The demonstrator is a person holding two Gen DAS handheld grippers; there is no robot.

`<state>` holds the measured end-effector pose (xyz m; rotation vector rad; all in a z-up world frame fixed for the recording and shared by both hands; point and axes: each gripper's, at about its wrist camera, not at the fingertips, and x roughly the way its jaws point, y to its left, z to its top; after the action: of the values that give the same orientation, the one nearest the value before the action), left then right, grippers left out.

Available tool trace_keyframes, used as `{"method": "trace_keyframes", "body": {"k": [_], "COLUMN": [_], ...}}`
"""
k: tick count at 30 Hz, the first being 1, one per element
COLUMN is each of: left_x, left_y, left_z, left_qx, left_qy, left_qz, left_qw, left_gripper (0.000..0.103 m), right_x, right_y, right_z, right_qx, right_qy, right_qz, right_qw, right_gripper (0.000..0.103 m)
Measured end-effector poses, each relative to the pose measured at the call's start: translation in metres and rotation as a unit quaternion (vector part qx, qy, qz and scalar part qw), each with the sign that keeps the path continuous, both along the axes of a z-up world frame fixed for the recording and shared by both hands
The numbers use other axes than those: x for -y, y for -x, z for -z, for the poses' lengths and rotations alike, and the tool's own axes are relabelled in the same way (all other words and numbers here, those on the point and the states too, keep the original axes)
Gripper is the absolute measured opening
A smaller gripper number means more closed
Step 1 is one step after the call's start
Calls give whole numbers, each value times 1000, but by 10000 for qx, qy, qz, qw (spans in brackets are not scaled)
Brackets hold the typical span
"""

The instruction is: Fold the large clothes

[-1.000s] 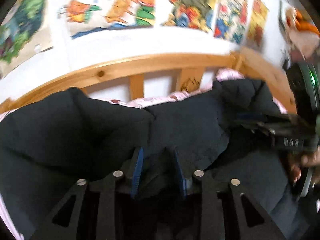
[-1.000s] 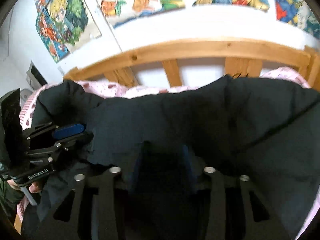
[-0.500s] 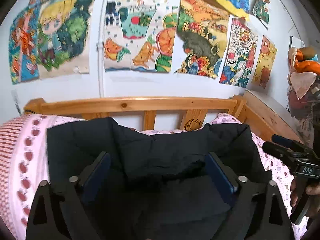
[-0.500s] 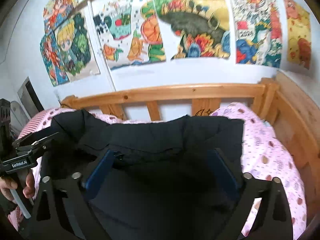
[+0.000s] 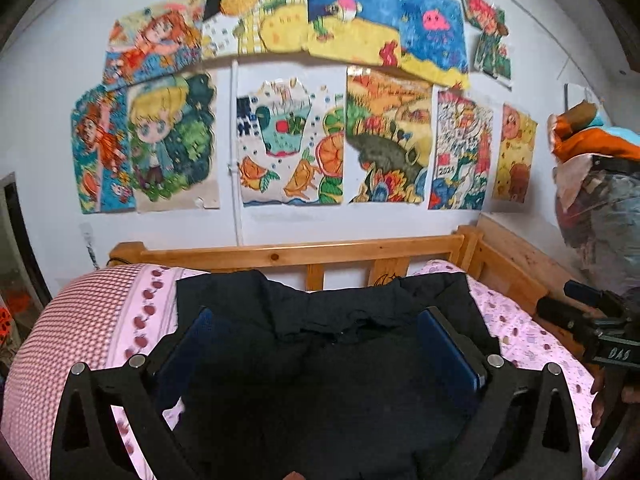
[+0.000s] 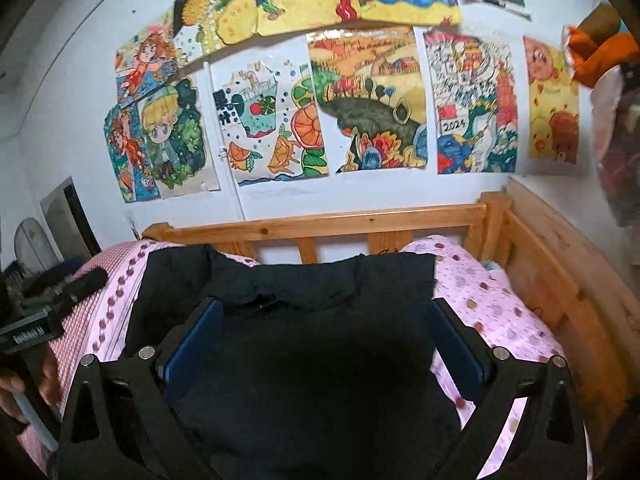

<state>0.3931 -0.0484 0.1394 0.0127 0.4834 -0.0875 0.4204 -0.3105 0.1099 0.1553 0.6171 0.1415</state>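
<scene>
A large black garment [image 5: 320, 360] lies folded on the pink bed sheet [image 5: 120, 320], its far edge rumpled near the wooden rail. It also shows in the right wrist view [image 6: 320, 340]. My left gripper [image 5: 320, 344] is open and empty, raised above the garment with its blue pads spread wide. My right gripper [image 6: 324, 336] is open and empty too, held above the garment. The right gripper shows at the right edge of the left wrist view [image 5: 592, 320]. The left gripper shows at the left edge of the right wrist view [image 6: 52, 304].
A wooden bed rail [image 5: 304, 252] runs along the far side and down the right side [image 6: 560, 280]. Children's drawings [image 5: 288, 140] cover the white wall. A pile of bags and orange cloth [image 5: 596, 184] stands at the right.
Both grippers have let go of the black garment, opened wide and pulled back and up. The garment now lies flat on the bed, and the wall shows above it.
</scene>
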Motion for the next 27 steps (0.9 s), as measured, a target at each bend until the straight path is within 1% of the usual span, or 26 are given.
{"method": "trace_keyframes", "body": {"k": [3,7,12,17,23,27], "left_x": [0,1,0,-2,-13,-22], "left_y": [34,69,110,147,180,198], "left_z": [-8,-16,-24,-21,-13,-7], "left_qx": [75,200,329,335,389,443], "left_qy": [-142,-293,-325,-321,-239,-232], "left_qz": [28,69,114,142,93,34], "left_qw": [9999,9993,9989,9988,9989,9987], "left_gripper": [103,103,103,103,103,103], "right_x": [-5,-8,-7,-13,-17,-18], "right_y": [26,62,108,151,192,212], "right_z": [-5,-17,-27,-28,-24,-23], "right_qx": [-14,99,238,352,283,221], "right_qy": [293,391,141,245,438,497], "right_qz": [83,24,-113,-312,-490,-554], "right_qw": [9995,9992,9996,9986,9974,9970], "right_gripper": [100,100,100,100,100,100]}}
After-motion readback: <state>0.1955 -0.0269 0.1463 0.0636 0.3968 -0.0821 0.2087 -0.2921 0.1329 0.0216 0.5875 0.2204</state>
